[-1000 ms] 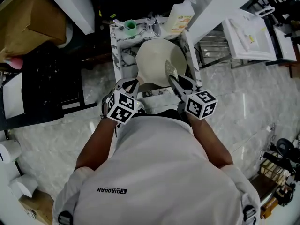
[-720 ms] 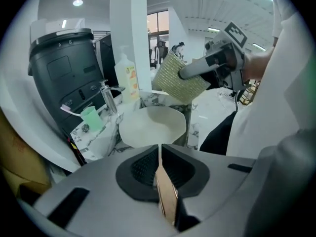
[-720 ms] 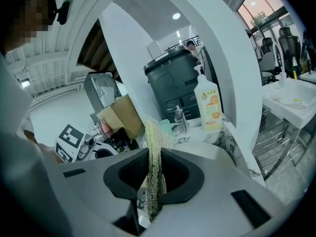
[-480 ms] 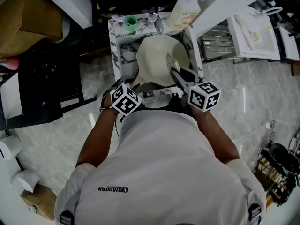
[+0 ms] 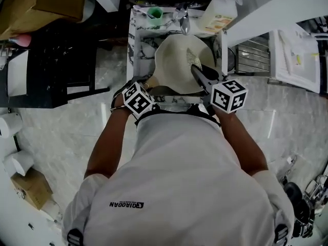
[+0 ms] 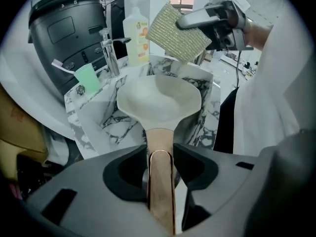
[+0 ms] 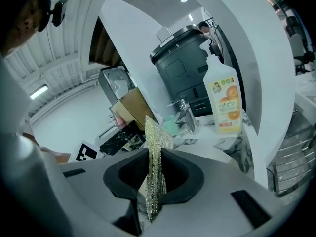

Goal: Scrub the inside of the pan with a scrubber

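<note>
A cream pan point(image 5: 177, 68) lies tilted in the marble sink point(image 5: 134, 45); the left gripper view shows its bowl point(image 6: 158, 100) too. Its copper handle point(image 6: 160, 181) runs back between the jaws of my left gripper point(image 6: 160, 154). Those jaws have just been opening and stand a little off the handle on both sides. In the head view my left gripper point(image 5: 146, 86) is at the pan's near left rim. My right gripper point(image 5: 199, 72) hangs over the pan, shut on a gold mesh scrubber point(image 5: 193, 57), which stands edge-on between the pads point(image 7: 155, 167). The scrubber point(image 6: 177, 33) is above the pan, apart from it.
A soap bottle point(image 5: 218, 17), a faucet point(image 5: 183, 17) and a green cup point(image 5: 154, 13) with a toothbrush stand along the sink's far edge. A wire dish rack point(image 5: 251, 55) is at the right. A black appliance point(image 6: 64, 23) rises behind the sink.
My left gripper has dropped down to the pan's handle and its jaws have opened around it. My right gripper has carried the scrubber further out over the pan.
</note>
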Tool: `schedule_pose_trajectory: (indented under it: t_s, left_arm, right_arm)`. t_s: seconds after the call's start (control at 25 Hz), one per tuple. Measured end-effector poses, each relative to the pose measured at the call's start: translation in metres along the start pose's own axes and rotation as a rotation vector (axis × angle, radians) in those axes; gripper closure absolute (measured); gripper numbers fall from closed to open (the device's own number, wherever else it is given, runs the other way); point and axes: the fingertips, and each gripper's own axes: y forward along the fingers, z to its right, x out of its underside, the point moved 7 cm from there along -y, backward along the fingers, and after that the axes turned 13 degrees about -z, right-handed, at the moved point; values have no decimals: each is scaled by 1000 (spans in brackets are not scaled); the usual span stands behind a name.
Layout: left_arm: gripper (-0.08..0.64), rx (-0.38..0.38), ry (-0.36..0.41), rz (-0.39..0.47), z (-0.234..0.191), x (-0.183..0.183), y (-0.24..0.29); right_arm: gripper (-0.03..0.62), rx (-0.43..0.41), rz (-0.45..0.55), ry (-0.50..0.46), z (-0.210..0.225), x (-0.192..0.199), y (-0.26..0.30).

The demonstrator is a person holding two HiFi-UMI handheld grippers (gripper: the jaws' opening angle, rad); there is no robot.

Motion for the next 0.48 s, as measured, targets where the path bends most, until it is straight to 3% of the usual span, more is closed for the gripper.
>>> schedule_pose_trajectory:
  t_s: [0.2,0.48]
  left_arm:
    - [390,-20,-40,-8,2,2,8]
    - [379,36,-92,22,0,4,13]
  right_arm:
    - [517,-15,-6,-23,18,-1,8]
    - [518,91,-63,-73,66,3,42]
